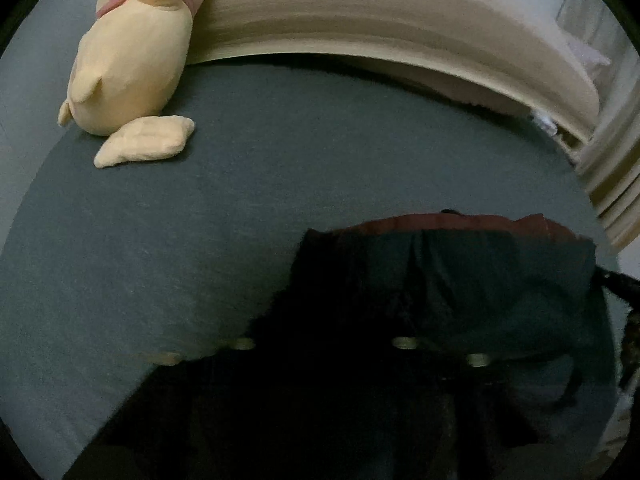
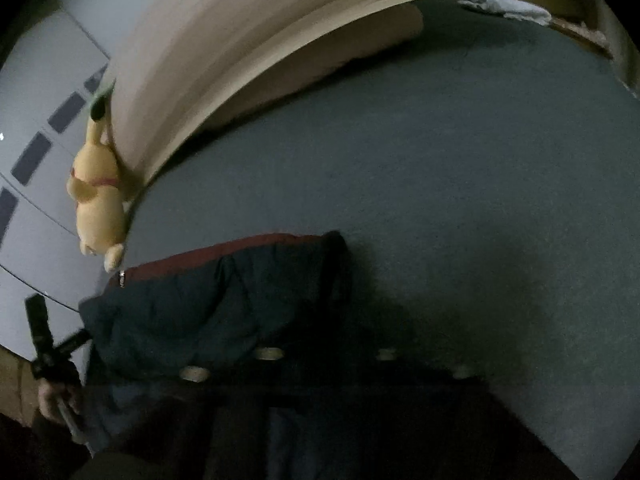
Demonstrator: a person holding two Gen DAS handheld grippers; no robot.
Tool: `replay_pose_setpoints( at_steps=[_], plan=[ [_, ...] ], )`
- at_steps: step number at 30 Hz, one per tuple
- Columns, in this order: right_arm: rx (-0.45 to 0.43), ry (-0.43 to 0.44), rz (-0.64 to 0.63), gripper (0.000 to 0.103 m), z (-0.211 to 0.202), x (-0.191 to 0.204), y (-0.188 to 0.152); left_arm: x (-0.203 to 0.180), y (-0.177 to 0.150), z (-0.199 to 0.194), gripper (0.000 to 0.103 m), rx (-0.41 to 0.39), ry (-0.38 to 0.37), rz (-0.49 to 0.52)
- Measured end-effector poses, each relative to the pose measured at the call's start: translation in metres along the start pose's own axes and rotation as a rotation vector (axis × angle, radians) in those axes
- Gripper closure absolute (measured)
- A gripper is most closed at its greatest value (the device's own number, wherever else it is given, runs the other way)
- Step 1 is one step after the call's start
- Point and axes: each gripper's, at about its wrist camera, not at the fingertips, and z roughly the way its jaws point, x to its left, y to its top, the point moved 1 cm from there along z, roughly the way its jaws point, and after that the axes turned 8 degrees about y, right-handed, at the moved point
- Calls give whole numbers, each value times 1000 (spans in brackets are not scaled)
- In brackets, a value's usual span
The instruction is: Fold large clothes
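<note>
Bedroom, dim light. Bed with a grey-blue fitted sheet [image 1: 200, 240] fills most of both views; a pale beige padded headboard [image 1: 380, 12] curves across the top, and grey panelled wall or cupboard fronts [image 2: 36, 208] stand beyond the bed's left edge in the right wrist view.

Yellow plush toy with a pink collar [image 1: 132, 60] — propped against the headboard at the bed's far left corner, well apart from the garment.

Dark navy padded jacket with a dark red inner lining [image 1: 460, 280] — lies on the sheet at the near side of the bed, red band along its far edge; a small metal zip pull [image 2: 122, 279] shows at the left end in the right wrist view.

Left hand-held gripper [image 1: 324, 350] — over the jacket's left part; its own view is too dark to see the fingers, so whether they are together or clamped cannot be told. In the right wrist view a person's hand [image 2: 56, 398] holds its handle.

Right hand-held gripper [image 2: 328, 360] — jaws together, at the jacket's right part; the shadow hides whether cloth is pinched.
</note>
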Motion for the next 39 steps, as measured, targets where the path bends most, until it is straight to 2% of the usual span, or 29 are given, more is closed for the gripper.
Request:
replay_pose_setpoints(
  at_steps=[3,6,8,12,17,20,33,35,36,38,39],
  plan=[
    [-27,-35,-45,96,-9,8,3,1,0,-2,89,-19,33,26],
    [-57,-90,-41,97,-18,4,3,9,-1,6,90,-4,65,-11],
    [-16,-125,-20,97,-4,-5,-4,12,-5,18,90,24,76,-19],
    [12,-151,11,97,11,-13,-14,5,-8,21,90,16,129,11],
    [13,-157,16,97,9,-11,-13,1,-7,22,89,21,147,19],
    [17,-176,11,97,27,2,-15,-2,-7,24,89,17,164,29],
    [34,-210,9,95,40,13,-12,1,-7,23,87,21,155,9],
    [46,-216,17,94,44,17,-9,2,-6,23,85,25,155,2],
    [51,-215,24,89,44,16,-7,3,-5,24,83,26,152,-7],
    [63,-210,56,82,42,16,-3,7,-3,23,73,34,157,-21],
    [67,-218,72,66,39,16,-2,10,-2,21,60,36,168,-28]
  ],
)
